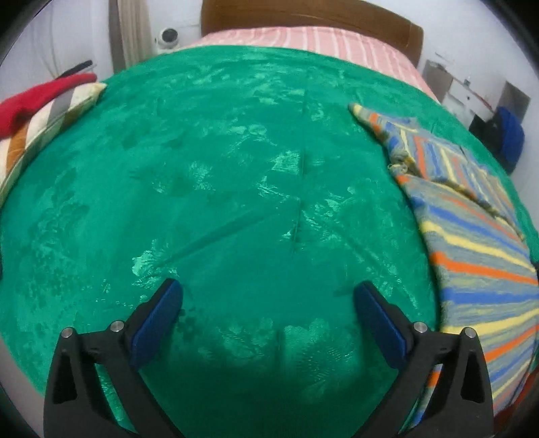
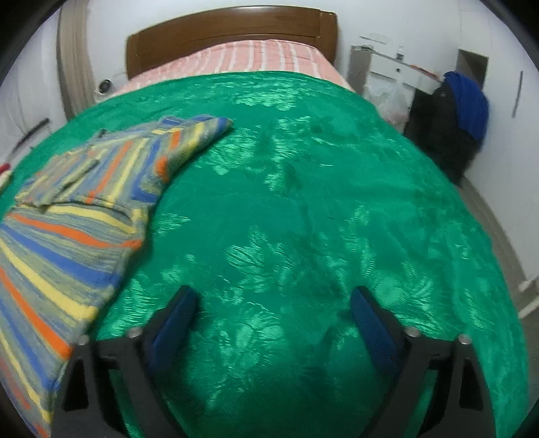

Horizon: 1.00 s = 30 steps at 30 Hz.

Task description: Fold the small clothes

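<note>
Green plush blanket [image 1: 235, 188] covers most of the bed, with pink striped sheet [image 1: 303, 40] showing at the far end below a brown headboard [image 1: 303, 15]. The left gripper [image 1: 267, 303] hangs above bare blanket, its blue-padded fingers [image 1: 158, 320] spread wide apart and holding nothing. The right gripper [image 2: 273, 310] does the same over its own patch of blanket, fingers [image 2: 175, 320] wide apart and empty. The striped sweater [image 1: 471, 242], in blue, orange, yellow and grey, lies on the blanket between the two tools: at the right edge of the left view, at the left edge of the right view [image 2: 67, 236], one sleeve reaching toward the far end. It looks partly folded, though how neatly cannot be told. A striped pillow [image 1: 37, 134] with a red cloth [image 1: 37, 101] on it sits at the far left. Dark and blue clothes [image 2: 465, 111] hang by the right wall.
</note>
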Each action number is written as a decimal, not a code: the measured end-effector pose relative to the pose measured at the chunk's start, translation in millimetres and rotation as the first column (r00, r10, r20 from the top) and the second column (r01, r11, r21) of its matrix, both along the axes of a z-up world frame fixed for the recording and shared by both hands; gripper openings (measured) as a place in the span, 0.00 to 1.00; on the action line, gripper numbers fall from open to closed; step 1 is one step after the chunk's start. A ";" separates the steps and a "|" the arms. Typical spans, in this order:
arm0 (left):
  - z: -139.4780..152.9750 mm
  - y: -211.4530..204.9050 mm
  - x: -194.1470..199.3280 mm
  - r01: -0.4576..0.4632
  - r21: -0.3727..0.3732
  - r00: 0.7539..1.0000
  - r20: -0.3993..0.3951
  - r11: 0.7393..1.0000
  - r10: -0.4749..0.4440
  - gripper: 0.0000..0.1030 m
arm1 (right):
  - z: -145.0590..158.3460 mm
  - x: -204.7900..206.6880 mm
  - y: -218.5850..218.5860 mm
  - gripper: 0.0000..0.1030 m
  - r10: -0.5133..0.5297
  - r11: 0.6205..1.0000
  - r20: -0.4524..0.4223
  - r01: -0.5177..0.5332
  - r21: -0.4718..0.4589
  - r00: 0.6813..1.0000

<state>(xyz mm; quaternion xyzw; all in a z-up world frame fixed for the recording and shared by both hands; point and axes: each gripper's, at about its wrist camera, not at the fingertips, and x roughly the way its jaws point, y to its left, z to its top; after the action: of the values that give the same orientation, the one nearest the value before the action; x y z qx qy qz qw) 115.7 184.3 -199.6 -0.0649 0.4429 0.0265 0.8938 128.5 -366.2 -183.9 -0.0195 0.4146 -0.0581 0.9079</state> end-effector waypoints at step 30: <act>-3.1 -6.8 -18.3 -0.026 0.043 0.998 0.066 0.999 0.023 1.00 | -3.0 -6.1 -5.1 1.00 -0.020 1.000 0.008 0.019 0.009 1.000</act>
<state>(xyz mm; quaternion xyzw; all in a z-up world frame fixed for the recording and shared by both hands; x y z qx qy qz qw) 97.4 177.5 -202.7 -0.0513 0.4119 0.0450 0.9087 122.5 -371.3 -186.9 -0.0110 0.4114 -0.0652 0.9091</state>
